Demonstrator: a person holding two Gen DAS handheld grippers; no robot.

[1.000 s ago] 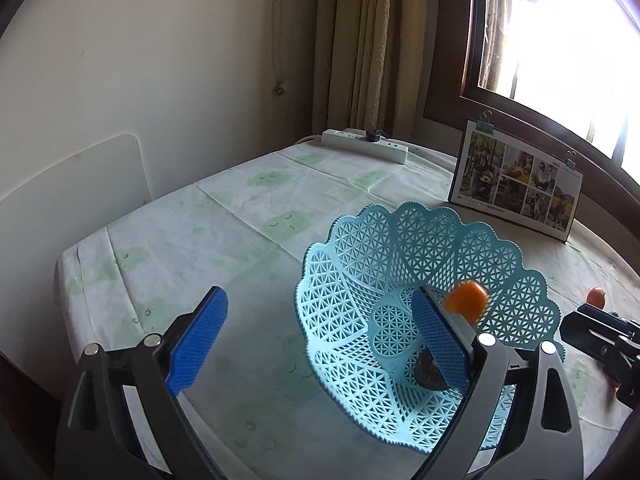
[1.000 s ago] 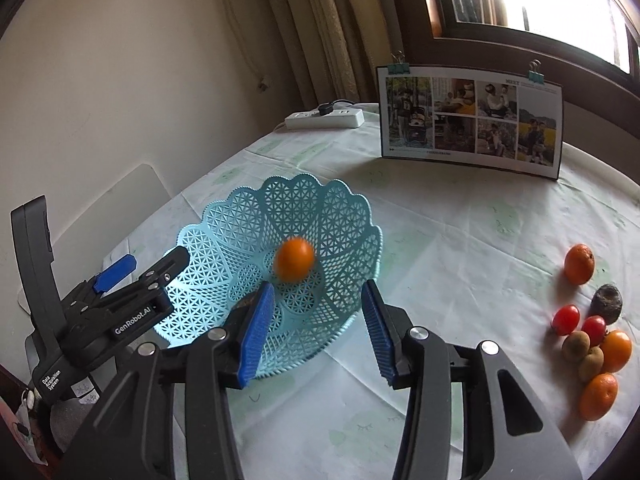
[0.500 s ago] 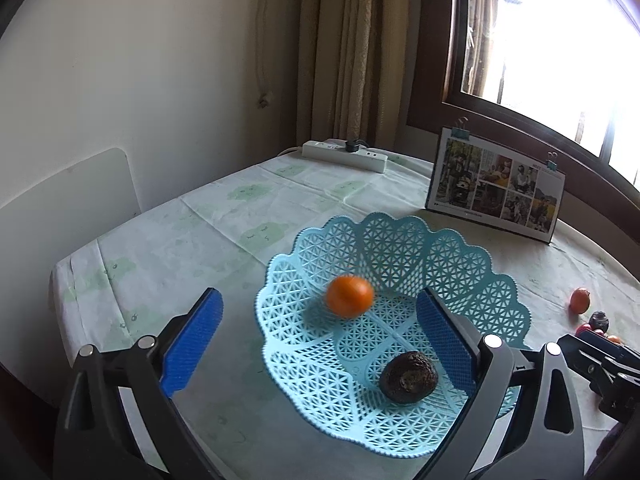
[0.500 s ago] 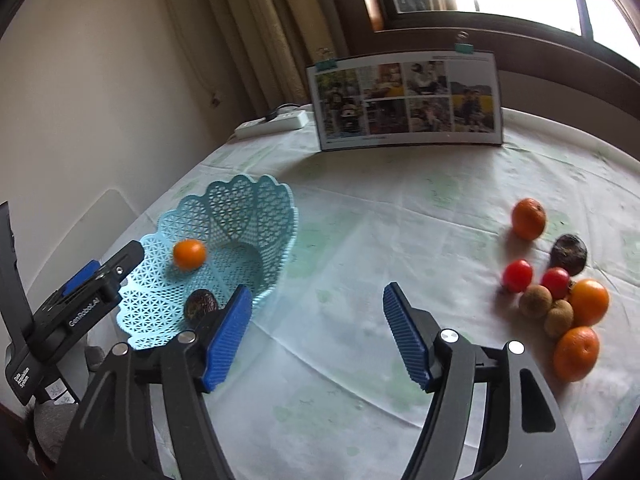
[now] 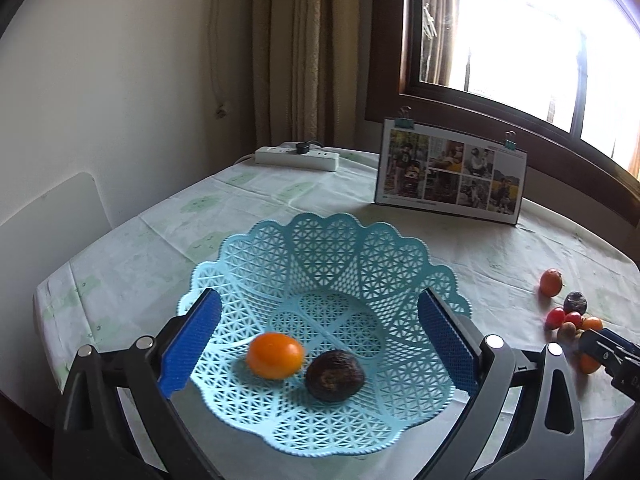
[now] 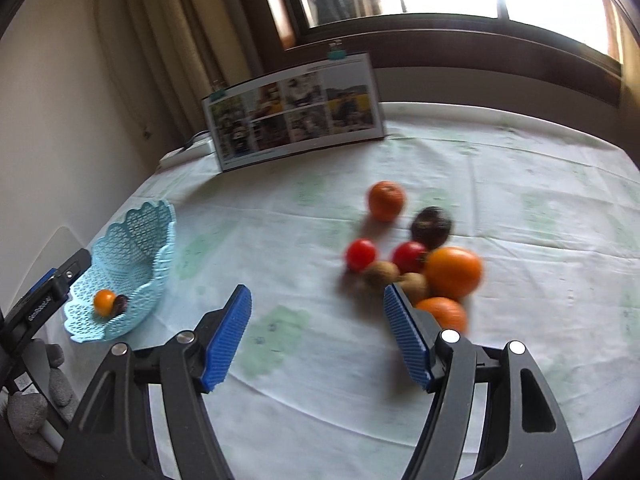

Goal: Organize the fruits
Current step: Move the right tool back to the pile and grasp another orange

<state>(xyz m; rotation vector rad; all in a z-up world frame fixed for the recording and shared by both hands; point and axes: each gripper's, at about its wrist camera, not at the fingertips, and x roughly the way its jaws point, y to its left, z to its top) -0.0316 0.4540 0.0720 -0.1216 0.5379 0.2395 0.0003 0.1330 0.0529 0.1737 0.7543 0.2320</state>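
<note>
The left tool (image 5: 320, 344) is spread wide and empty, its blue pads on either side of the light-blue lattice basket (image 5: 396, 264) that sits on the tabletop (image 5: 280, 200) under a pale cloth printed with green patches. Inside the basket lie two fruits side by side – an orange (image 5: 275, 355) and a dark wrinkled fruit (image 5: 335, 375), touching or very nearly so. The right tool (image 6: 318, 336) is also spread and grips nothing; it hangs above the cloth with its right pad near the edge of a loose cluster of fruit (image 6: 416, 256) well apart from the basket. That cluster holds three orange fruits, two small red ones, two brownish ones and a dark one; the view is blurred, so finer detail cannot be told. At the far side of the tabletop a photo board (image 5: 451, 176) stands upright with binder clips on its top edge, and a white power strip (image 5: 298, 157) lies near the curtain (image 5: 292, 52) – both clear of the fruit. A window (image 5: 540, 28) glows bright behind.
</note>
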